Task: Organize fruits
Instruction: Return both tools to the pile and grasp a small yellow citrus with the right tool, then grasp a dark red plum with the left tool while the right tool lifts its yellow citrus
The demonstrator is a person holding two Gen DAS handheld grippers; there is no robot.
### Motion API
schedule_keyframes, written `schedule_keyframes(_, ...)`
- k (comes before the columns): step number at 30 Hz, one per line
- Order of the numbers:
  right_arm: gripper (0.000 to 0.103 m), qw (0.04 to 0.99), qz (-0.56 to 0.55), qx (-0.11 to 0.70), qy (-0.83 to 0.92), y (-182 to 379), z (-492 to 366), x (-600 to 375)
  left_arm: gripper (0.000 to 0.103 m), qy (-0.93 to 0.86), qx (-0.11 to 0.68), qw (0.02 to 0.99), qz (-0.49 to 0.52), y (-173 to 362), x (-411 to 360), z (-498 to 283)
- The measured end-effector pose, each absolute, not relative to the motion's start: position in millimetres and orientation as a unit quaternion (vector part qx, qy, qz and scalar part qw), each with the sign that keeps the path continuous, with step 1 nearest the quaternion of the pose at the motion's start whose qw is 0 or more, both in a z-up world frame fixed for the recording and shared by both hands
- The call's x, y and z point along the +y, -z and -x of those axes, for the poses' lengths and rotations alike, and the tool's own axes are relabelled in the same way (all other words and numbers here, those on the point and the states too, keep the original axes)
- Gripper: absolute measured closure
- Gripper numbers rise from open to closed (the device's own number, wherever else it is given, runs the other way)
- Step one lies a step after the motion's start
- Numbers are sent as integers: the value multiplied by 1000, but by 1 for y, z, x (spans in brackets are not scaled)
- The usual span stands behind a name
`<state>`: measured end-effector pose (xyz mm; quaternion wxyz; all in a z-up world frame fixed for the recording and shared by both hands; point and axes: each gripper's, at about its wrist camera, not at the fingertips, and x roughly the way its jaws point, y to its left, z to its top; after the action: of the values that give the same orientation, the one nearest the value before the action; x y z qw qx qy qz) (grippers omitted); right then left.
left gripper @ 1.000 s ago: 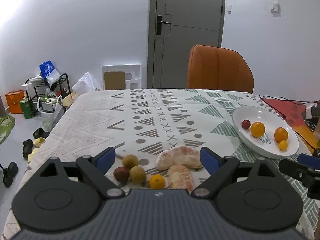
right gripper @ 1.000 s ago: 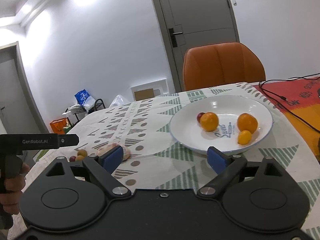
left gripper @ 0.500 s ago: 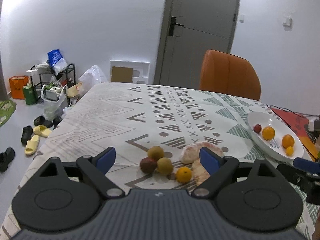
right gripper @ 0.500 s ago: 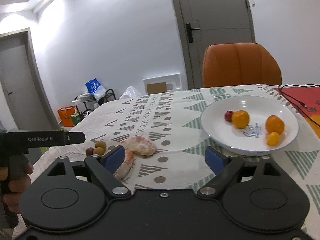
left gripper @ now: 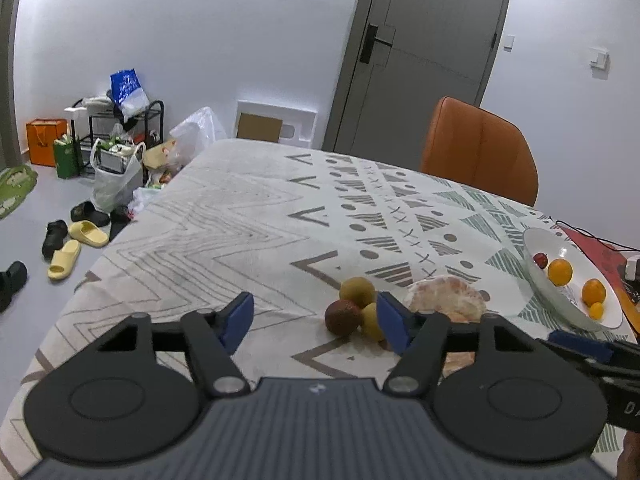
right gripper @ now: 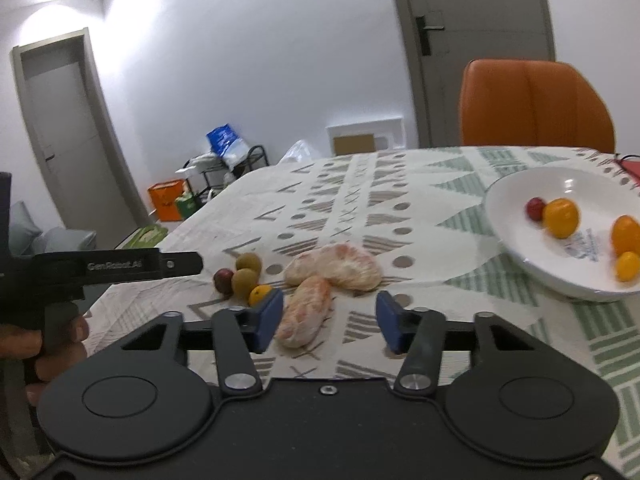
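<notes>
The left tongs (left gripper: 316,320) are hovering low over the patterned tabletop (left gripper: 248,216), blue pads standing wide apart and gripping nothing. A dark red fruit (left gripper: 343,317) and two yellow-green fruits (left gripper: 357,290) are sitting just beside the right-hand pad. The right tongs (right gripper: 329,320) are also gaping apart and empty, pointing at a peeled citrus segment (right gripper: 306,311) lying between the pads. A larger peeled piece (right gripper: 334,266) is touching it just behind, and a small orange fruit (right gripper: 260,294) is peeking out by the left pad. A hand (right gripper: 48,344) is gripping the other tool's handle at the left edge. A white plate (right gripper: 516,200) is sitting to the right, holding a small red fruit, two oranges (right gripper: 561,217) and a smaller orange one. An orange chair (right gripper: 534,106) is standing behind the tabletop.
</notes>
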<state>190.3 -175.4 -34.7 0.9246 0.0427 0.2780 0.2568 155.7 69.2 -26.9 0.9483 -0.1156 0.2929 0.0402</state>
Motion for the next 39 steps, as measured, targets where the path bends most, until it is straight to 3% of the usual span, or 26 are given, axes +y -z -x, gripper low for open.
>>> schedule_keyframes(6, 61, 913, -35, 290, -285, 35, -197, -155, 51, -40, 301, 944, 132, 31, 80, -159)
schedule_keyframes(20, 69, 890, 3, 316, -328, 47, -220, -107, 52, -49, 311, 938, 142, 36, 101, -155)
schedule_keyframes(24, 82, 888, 18, 326, -323, 51, -228, -100, 52, -38, 308, 940, 140, 35, 100, -159)
schedule_keyframes(35, 82, 898, 13, 306, -317, 37, -228, -118, 52, -9, 314, 942, 122, 35, 81, -172)
schedule_keyframes(39, 82, 906, 1, 293, -306, 32, -226, -131, 59, -7, 322, 939, 122, 41, 74, -179)
